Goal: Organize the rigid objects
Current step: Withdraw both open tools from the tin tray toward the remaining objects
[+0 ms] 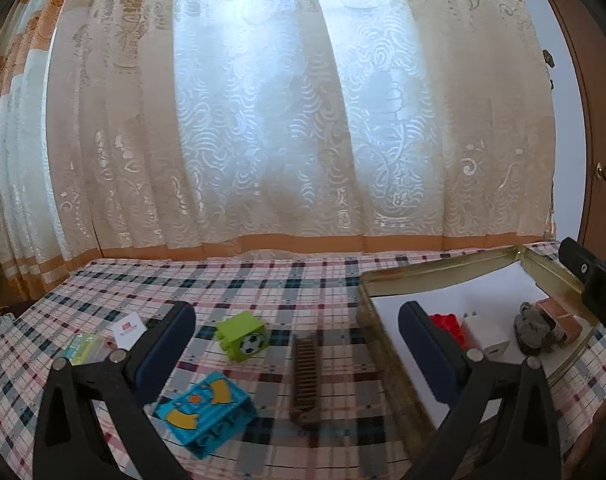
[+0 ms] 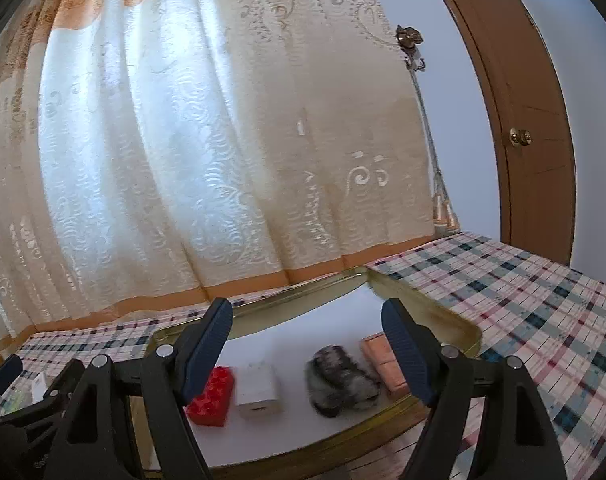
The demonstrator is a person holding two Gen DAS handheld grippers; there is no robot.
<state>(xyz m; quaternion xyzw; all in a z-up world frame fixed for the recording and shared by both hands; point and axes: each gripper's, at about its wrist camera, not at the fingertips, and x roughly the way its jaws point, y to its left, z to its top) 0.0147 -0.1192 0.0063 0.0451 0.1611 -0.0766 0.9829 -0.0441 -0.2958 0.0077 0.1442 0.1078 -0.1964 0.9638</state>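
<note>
The left gripper [image 1: 297, 344] has its fingers [image 1: 171, 344] spread wide with nothing between the pads, hovering low over the table [image 1: 263, 280]. Framed between them lie three loose pieces: the green cube [image 1: 243, 335] at 12 o'clock, the brown comb [image 1: 306, 380] just right of centre, and the blue block [image 1: 207, 410] nearest, at 7 o'clock. So this looks like the approach for another pick, and the next move calls for choosing one piece, dropping and closing squarely on it; the comb is thin and flat, so a low, accurate bite would matter.

The right gripper [image 2: 307, 348] is likewise parted and empty, poised above the tin tray [image 2: 469, 330] at its 6 o'clock. Its view gives the tray's contents plainly, in a row: red brick [image 2: 210, 398], white charger [image 2: 259, 392], grey stone [image 2: 341, 380], tan brick [image 2: 383, 364]. The left view shows these only partly, behind its right finger, yet it alone shows the pieces waiting outside the tray.
</note>
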